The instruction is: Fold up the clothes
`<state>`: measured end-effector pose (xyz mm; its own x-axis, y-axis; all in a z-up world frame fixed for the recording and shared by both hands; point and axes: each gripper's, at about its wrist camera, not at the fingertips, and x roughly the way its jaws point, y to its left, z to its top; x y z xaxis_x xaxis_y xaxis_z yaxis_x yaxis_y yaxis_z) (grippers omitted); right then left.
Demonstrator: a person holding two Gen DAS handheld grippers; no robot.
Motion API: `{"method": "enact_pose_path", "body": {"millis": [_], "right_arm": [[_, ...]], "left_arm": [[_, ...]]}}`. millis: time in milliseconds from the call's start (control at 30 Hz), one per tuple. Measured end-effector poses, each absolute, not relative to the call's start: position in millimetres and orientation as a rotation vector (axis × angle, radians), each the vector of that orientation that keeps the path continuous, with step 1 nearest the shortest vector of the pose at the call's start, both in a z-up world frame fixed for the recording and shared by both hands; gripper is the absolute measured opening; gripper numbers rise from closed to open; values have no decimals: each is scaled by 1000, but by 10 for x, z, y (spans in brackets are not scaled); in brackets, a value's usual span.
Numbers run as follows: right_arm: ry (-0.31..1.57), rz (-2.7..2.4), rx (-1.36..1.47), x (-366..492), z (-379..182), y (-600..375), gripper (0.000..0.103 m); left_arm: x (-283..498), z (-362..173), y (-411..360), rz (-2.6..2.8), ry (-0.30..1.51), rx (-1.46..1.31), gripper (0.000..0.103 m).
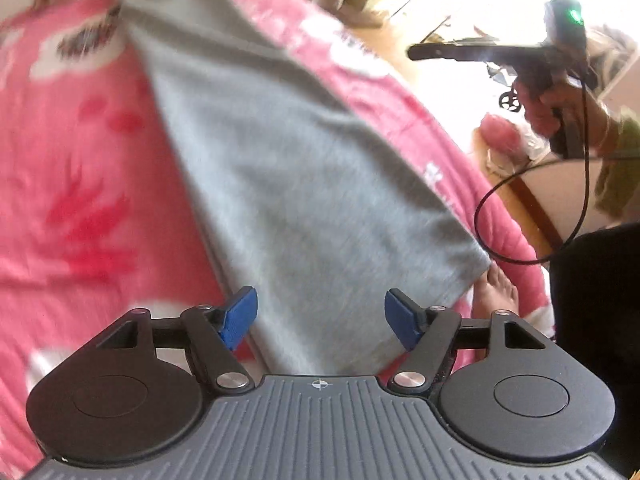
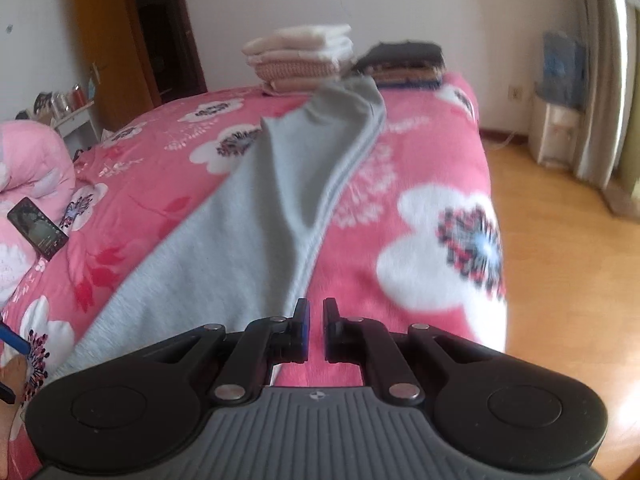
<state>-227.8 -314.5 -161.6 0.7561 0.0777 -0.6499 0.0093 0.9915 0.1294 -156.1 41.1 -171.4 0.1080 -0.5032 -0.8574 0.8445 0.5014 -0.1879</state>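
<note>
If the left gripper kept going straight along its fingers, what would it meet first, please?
Most likely the grey garment, which fills the view between the open left gripper fingers; depth is unclear through the blur.

Daylight floods both fisheye views, and the upper right of the left wrist view is blown out to white glare. Motion blur smears the pink bedspread (image 1: 72, 184) and grey garment (image 1: 280, 184) there; the right wrist view is sharper, perhaps soft only at its bent, dark-cornered edges. Shadows are faint.
</note>
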Motion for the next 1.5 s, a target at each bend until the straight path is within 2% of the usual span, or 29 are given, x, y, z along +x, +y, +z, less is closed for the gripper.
{"method": "enact_pose_path", "body": {"millis": [67,200,367,500,633,833,867,933,967,1167,1233,1333,1500], "right_arm": [[710,53,62,-2232,-1419,-3090,6],[764,70,-85,-2003,-1187,-3035,6],[878,77,-210,-1442,-1135,-3114,6],[936,84,-209,-927,-1259,-3180,6],[930,104,-116,-482,-1496,-3207,6],[881,109,37,1,-1945,-3274,7],[878,108,53,43,-1994,-3287,8],[873,108,65,97,-2055,-3303,20],[870,108,71,124,-2085,-3311,22],[856,109,107,286,-2268,-3358,23],[851,109,119,341,-2329,-3373,20],[828,115,125,375,-2376,-3394,4],[762,86,138,285,-2327,-3438,3]], "left_arm": [[-1607,-1753,234,-1026,997,438,71],[-1404,-1666,90,-996,1018,423,71],[-1134,-1735,-380,-1041,946,508,71],[-945,-1907,-595,-1067,908,606,71],[-751,-2090,-500,-1068,1000,505,70],[-698,-2326,-283,-1100,1068,516,70],[-687,-2356,-273,-1101,1082,504,70],[-667,-2415,-252,-1102,1111,480,70],[-657,-2444,-242,-1103,1125,468,70],[-637,-2482,-226,-1130,1130,453,71],[-663,-2480,-201,-1140,1117,471,72],[-702,-2481,-192,-1150,1101,490,73],[-747,-2485,-191,-1155,1084,508,74]]}}
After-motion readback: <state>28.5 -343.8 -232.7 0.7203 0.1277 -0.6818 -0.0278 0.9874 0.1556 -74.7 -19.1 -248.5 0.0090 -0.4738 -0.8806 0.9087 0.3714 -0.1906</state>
